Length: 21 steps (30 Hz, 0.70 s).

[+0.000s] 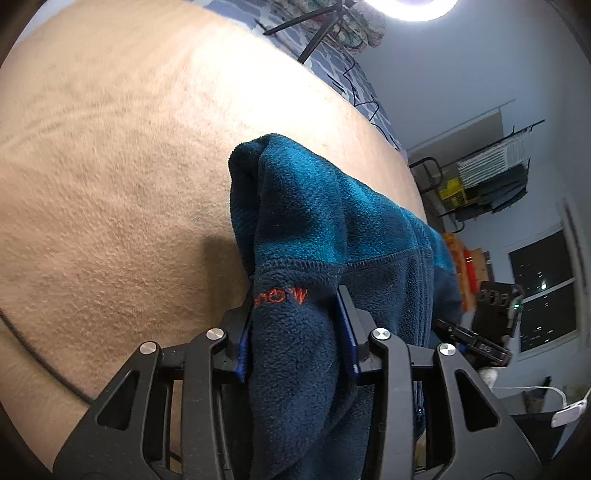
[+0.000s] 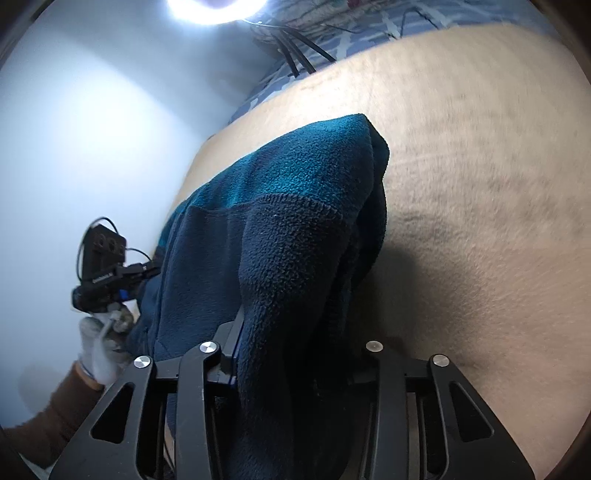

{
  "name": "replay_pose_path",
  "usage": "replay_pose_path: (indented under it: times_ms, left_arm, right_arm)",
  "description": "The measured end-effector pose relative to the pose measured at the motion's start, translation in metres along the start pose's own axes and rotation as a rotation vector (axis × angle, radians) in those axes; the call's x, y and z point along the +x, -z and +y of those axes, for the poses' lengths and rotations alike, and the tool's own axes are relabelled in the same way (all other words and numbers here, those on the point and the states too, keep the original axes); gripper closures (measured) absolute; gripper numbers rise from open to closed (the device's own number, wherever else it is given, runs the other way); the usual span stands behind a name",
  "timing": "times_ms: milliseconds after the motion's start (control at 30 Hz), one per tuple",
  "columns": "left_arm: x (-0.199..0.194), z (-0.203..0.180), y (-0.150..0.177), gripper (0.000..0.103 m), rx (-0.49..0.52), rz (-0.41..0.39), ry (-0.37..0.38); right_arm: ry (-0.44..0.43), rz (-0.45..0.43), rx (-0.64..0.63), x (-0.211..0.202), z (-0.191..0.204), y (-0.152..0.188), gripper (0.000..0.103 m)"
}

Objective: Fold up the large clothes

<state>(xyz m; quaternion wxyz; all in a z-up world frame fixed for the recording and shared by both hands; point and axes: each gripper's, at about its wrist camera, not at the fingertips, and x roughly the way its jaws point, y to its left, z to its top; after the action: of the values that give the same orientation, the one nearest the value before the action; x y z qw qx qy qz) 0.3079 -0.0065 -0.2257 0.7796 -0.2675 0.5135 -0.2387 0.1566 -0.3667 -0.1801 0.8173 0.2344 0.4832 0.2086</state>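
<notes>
2 tongs (image 1: 297, 332) (image 2: 295, 354), 1 clamped fleece (image 1: 317, 206)

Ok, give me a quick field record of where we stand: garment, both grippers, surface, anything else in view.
garment: blue fleece jacket, two-tone, lifted off the surface and hanging between both grippers
left gripper: fingers pressed on a fold of fleece by the orange lettering
right gripper: closed on a thick bunch of fleece; one side hidden by cloth
surface: tan blanket
other: gloved hand holding the left gripper; ring light at the far end
</notes>
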Motion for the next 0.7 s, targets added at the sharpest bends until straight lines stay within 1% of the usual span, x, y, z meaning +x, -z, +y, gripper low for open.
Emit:
replay_pose_path:
  times_ms: [167,300,500,700]
  left_arm:
    - [-0.009,-0.028,0.004,0.067,0.091,-0.033,-0.078]
    - [-0.014,-0.05,0.01,0.068,0.156,-0.044,-0.111]
    - [-0.01,-0.081,0.018,0.068,0.223,-0.049,-0.112]
    - [0.008,-0.125,0.02,0.068,0.301,-0.036,-0.115]
  right_arm:
    - [0.071,-0.011,-0.061,-0.009,0.023,0.001,0.071]
    - [0.106,-0.033,-0.091,-0.02,0.034,0.004,0.072]
    - [0.15,-0.084,-0.115,-0.048,0.031,0.009,0.073]
    - [0.21,-0.125,-0.131,-0.082,0.024,0.008,0.073]
